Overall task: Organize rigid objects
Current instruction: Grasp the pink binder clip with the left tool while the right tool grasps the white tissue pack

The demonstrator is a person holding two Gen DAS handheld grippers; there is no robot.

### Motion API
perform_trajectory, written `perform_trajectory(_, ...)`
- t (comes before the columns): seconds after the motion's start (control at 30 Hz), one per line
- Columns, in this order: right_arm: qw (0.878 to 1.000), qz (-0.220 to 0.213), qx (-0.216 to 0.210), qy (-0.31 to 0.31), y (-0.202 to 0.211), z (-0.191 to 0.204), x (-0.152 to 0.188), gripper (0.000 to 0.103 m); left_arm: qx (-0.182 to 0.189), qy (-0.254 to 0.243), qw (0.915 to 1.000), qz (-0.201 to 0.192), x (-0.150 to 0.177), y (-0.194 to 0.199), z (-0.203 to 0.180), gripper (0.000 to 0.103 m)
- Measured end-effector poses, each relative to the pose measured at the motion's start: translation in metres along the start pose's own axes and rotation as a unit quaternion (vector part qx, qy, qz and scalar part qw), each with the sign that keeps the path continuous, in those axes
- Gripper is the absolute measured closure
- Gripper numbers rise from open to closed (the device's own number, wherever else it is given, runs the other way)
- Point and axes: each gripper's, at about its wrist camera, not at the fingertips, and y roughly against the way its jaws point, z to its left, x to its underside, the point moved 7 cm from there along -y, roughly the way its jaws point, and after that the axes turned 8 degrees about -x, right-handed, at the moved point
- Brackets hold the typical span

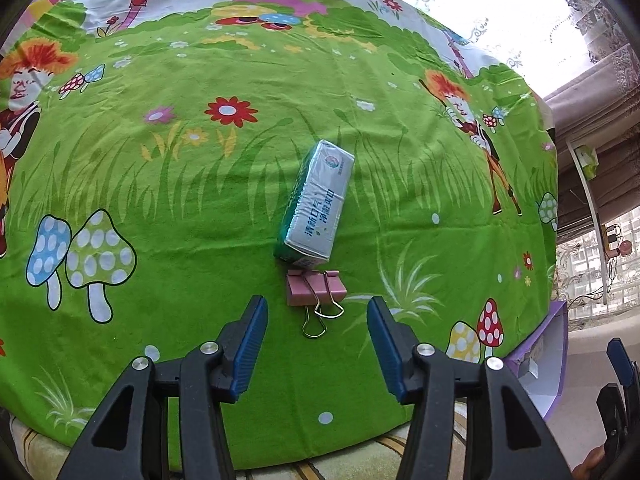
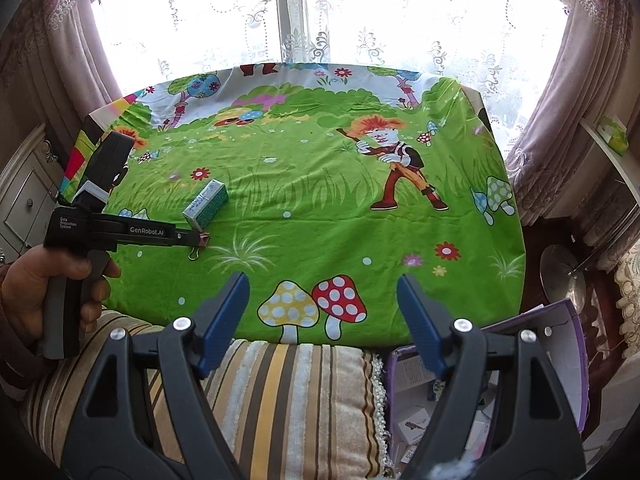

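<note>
Fingers (image 2: 94,280) wrap the left hand-held gripper (image 1: 318,306), tipped down over the pink clip (image 1: 316,288). Its jaws are partly open, holding nothing. The right hand-held gripper (image 2: 322,284) at 6 o'clock gapes empty.

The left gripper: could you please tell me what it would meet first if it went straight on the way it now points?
Most likely the pink binder clip, which lies just ahead of the left gripper, between its open jaws. The toothpaste box sits right behind it. Depth is hard to judge.

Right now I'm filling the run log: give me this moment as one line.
left gripper: open, over pink binder clip | right gripper: open, empty | toothpaste box: on cloth behind clip | purple box: table's right
</note>
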Motion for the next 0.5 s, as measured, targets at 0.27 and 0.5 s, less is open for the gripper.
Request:
perform_trajectory(0.27, 1.000, 0.010, -0.011, 0.004, -0.016, 0.000, -0.004, 0.023, -0.028, -0.015, 0.9995, -0.002, -0.010, -0.013, -0.008, 0.049)
perform_trajectory(0.5, 1.000, 0.019, -0.014, 0.011, -0.030, 0.003, -0.009, 0.022, -0.068, -0.064, 0.9956, -0.015, -0.010, -0.020, -0.020, 0.053)
